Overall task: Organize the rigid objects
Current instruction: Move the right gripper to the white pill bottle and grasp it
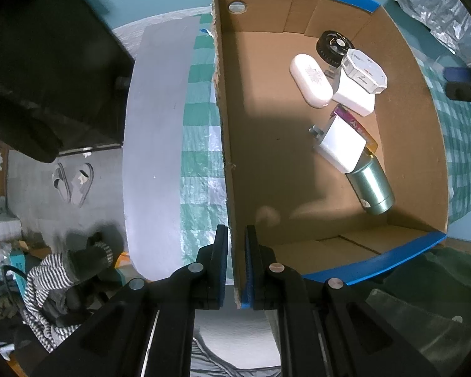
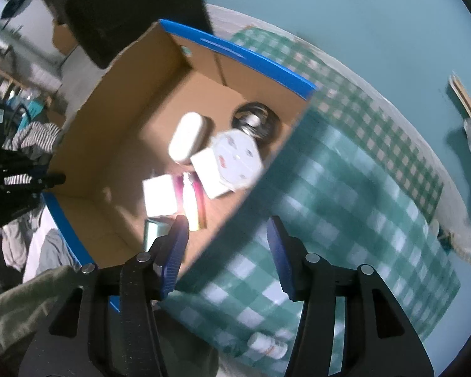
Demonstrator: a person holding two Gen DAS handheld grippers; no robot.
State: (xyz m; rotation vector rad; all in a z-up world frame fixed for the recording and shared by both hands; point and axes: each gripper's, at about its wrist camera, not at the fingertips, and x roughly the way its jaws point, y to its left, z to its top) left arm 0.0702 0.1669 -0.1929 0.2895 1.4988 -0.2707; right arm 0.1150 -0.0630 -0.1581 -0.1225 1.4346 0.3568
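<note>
A cardboard box [image 1: 254, 144] with blue rims lies on a green checked cloth. My left gripper [image 1: 236, 251] is shut on the box's left wall. Inside lie a white oval case [image 1: 311, 80], a white octagonal box [image 1: 364, 69], a black round lid [image 1: 332, 45], a white charger [image 1: 342, 144], a pink-purple packet [image 1: 354, 122] and a teal metal cylinder [image 1: 372, 188]. My right gripper [image 2: 227, 245] is open and empty, above the box's right wall [image 2: 267, 169]. The oval case [image 2: 186, 138] and octagonal box [image 2: 237, 157] also show in the right wrist view.
A grey board [image 1: 154, 144] lies left of the box. A small white bottle [image 2: 267, 345] lies on the checked cloth [image 2: 345, 194] near my right gripper. Clothes and clutter [image 1: 47, 276] sit on the floor to the left. A silver bag [image 1: 439, 9] lies at far right.
</note>
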